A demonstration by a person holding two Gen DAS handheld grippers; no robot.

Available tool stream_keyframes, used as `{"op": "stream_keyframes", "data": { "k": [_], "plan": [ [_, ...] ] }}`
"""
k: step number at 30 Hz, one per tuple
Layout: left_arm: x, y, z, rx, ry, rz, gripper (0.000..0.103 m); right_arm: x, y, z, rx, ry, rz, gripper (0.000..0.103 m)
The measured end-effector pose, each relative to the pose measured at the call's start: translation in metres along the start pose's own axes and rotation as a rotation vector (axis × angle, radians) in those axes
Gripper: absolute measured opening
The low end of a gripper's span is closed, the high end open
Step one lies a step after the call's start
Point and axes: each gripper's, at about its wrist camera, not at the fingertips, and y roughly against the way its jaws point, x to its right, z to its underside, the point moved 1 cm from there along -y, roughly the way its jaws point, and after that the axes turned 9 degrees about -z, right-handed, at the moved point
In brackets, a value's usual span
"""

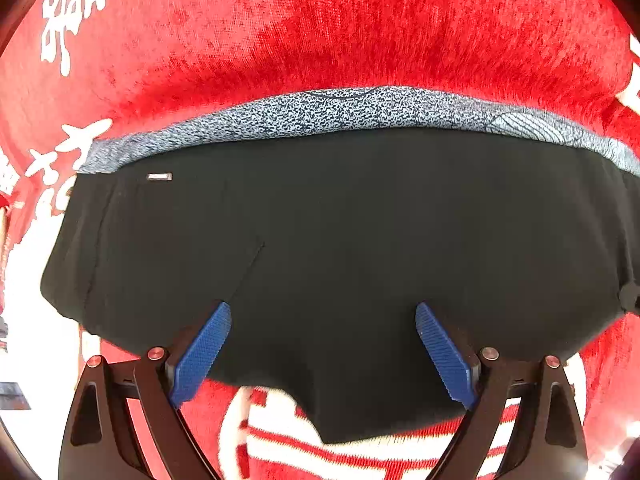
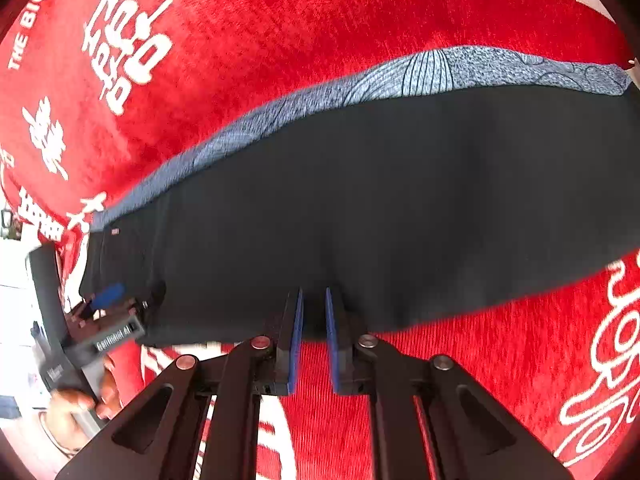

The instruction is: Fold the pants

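Red fuzzy cloth with white writing [image 1: 360, 32] is spread under everything, and it is seen in both views.

From the left wrist view, the black soft pants [image 1: 340, 220] are laid flat across the red cloth. A strip of blue-grey speckled cloth [image 1: 340, 110] is seen along their far edge, touching them; whether it is part of the pants cannot be told. A small pale tag [image 1: 159, 177] is seen near the left end. The left gripper [image 1: 323, 354] is held over the near edge of the pants, with its blue ridged pads [image 1: 202, 354] spread wide. Nothing is pinched by them, and it cannot be told if the cloth is touched.

From the right wrist view, the same black pants [image 2: 400, 200] are stretched from left to right, with red cloth showing all around. The right gripper [image 2: 314, 336] is set at the near edge of the pants. Its blue pads are almost pressed together, with only a thin gap left. A bit of black cloth seems to be nipped there, but this is not clear. The left gripper [image 2: 108, 294] and the hand [image 2: 80, 404] holding it are seen far to the left.

For a neat fold, both near corners should be gripped well first. Then the edge should be lifted evenly, so no wrinkles are made.
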Motion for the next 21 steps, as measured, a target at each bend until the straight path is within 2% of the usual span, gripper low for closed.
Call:
{"op": "stream_keyframes", "data": {
  "k": [2, 5, 6, 8, 11, 18, 21],
  "plan": [
    [0.005, 0.010, -0.002, 0.005, -0.025, -0.020, 0.095, 0.003, 0.005, 0.004, -0.019, -0.024, -0.015, 0.012],
    [0.018, 0.035, -0.007, 0.034, -0.037, 0.006, 0.095, 0.008, 0.018, 0.008, -0.027, -0.053, -0.035, 0.018],
    [0.022, 0.041, -0.007, 0.043, -0.044, 0.010, 0.095, 0.012, 0.025, 0.008, -0.025, -0.054, -0.022, 0.028],
    [0.041, 0.053, -0.012, 0.061, -0.074, 0.024, 0.095, 0.026, 0.043, 0.010, 0.000, -0.065, -0.003, 0.039],
    [0.071, 0.063, -0.020, 0.069, -0.102, 0.053, 0.095, 0.060, 0.075, 0.014, 0.033, -0.102, 0.019, 0.039],
    [0.140, 0.083, -0.040, 0.076, -0.118, 0.103, 0.095, 0.127, 0.112, 0.002, 0.113, -0.234, 0.078, 0.039],
    [0.168, 0.087, -0.050, 0.077, -0.110, 0.113, 0.095, 0.142, 0.127, -0.016, 0.158, -0.218, 0.082, 0.039]
  ]
}}
